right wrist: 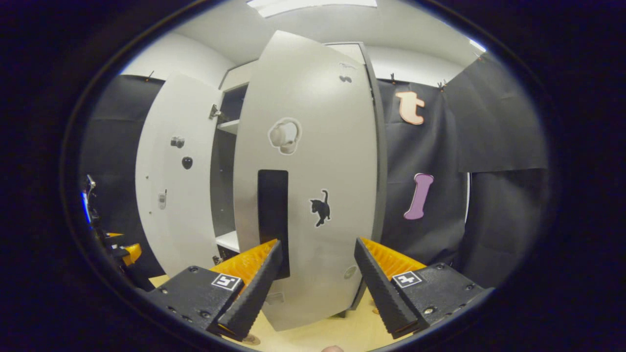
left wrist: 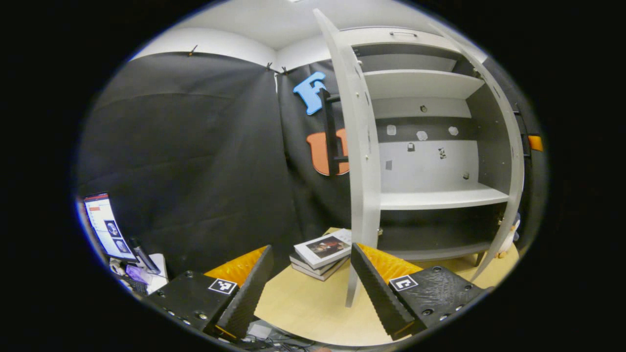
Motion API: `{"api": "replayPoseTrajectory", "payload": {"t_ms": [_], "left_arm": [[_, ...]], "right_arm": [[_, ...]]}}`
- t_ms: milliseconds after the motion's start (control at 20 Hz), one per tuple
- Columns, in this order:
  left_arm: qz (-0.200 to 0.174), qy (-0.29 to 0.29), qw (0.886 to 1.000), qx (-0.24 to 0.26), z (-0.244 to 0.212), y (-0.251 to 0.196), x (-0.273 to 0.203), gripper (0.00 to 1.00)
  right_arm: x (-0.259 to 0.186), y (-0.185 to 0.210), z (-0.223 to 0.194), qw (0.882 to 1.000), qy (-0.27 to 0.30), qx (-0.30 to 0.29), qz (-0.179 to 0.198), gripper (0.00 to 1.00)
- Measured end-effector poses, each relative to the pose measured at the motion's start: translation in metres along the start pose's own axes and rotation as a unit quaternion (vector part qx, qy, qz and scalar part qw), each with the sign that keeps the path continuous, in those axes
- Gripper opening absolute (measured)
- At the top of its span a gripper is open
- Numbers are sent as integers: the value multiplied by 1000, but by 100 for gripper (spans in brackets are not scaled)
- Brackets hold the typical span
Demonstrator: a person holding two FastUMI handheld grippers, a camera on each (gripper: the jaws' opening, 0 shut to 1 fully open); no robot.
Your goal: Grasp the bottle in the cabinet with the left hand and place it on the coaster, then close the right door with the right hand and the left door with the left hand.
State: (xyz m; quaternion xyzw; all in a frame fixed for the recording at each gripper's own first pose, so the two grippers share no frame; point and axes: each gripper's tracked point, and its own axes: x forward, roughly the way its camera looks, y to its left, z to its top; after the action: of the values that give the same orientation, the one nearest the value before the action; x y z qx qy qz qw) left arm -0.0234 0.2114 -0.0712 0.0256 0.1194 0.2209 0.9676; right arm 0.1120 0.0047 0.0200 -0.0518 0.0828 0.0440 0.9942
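The grey cabinet [left wrist: 440,198] stands open on the wooden table, and the shelves I can see hold nothing. Its left door [left wrist: 359,166] is edge-on just ahead of my left gripper [left wrist: 310,249], which is open and holds nothing. The right door [left wrist: 508,161] swings out at the far side. In the right gripper view that right door [right wrist: 313,171] shows its outer face with a black handle [right wrist: 273,220]. My right gripper [right wrist: 317,242] is open close in front of it, low down. The left door [right wrist: 171,181] stands open beyond.
A stack of books [left wrist: 323,252] lies on the table [left wrist: 303,303] by the left door's foot. A monitor [left wrist: 105,225] and clutter sit at the far left. A small toy figure [left wrist: 511,234] stands near the cabinet's right corner. The left gripper [right wrist: 120,252] shows at the left edge.
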Motion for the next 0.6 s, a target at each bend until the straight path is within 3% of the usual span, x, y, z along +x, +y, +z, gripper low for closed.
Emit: {"api": "replayPoseTrajectory", "payload": {"t_ms": [200,250,300,600], "left_arm": [[-6,-9,1000,-12,16,12,18,98],[-6,-13,1000,-17,20,15,24,98],[1,-12,1000,-19,21,22,31,97],[-8,-11,998,-61,42,34,61,98]], "right_arm": [[6,12,6,1000,-10,-16,2,98],[5,11,6,1000,-11,-14,-1,93],[3,9,6,1000,-11,-10,-5,98],[-14,-20,-4,999,0,-5,-49,98]]}}
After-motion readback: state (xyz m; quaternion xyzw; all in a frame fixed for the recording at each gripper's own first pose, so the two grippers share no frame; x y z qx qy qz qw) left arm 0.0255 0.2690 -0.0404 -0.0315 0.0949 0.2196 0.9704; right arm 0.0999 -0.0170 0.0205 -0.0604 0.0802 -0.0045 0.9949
